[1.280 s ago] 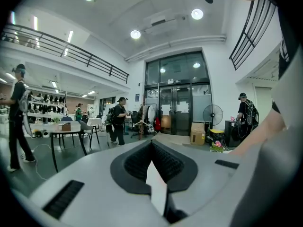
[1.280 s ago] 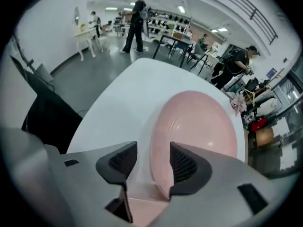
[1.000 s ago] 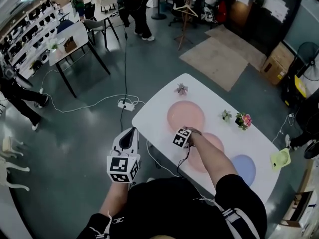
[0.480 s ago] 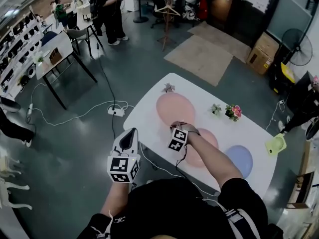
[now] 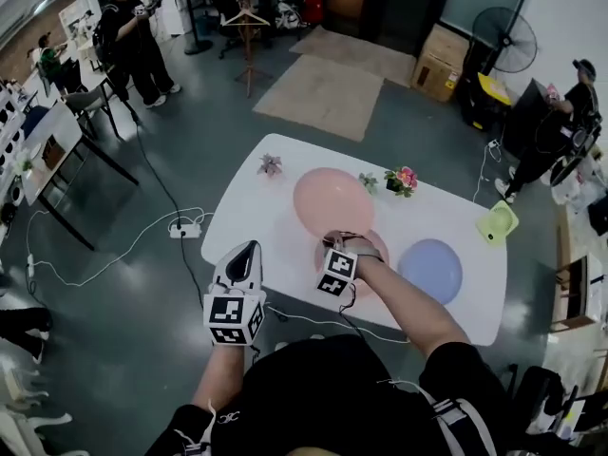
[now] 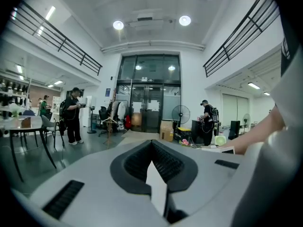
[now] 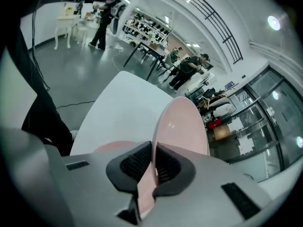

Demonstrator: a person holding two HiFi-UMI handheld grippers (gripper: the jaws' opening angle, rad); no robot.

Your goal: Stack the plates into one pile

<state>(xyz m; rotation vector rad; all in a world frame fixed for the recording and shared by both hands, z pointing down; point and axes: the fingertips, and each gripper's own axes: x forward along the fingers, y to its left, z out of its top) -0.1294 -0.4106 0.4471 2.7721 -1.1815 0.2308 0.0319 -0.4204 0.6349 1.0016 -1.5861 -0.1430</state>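
Pinching pink plate (image 7: 182,124) rim, right tongs (image 7: 152,150) just tightened, above white table (image 7: 120,112)

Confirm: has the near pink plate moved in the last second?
Yes. The right gripper, its jaws just closed on it, has lifted the near plate off the table, tilted, toward the far pink plate.

The pale pink round plate (image 5: 331,198) was pinched by its near rim in my right tongs (image 7: 152,150), whose jaws had just been closing on it, and it was held at a tilt above the white table (image 5: 247,226). The darker salmon-pink round plate (image 5: 369,251) lay flat below my jaws. The light blue round plate (image 5: 429,270) lay flat near it, apart, on its right.
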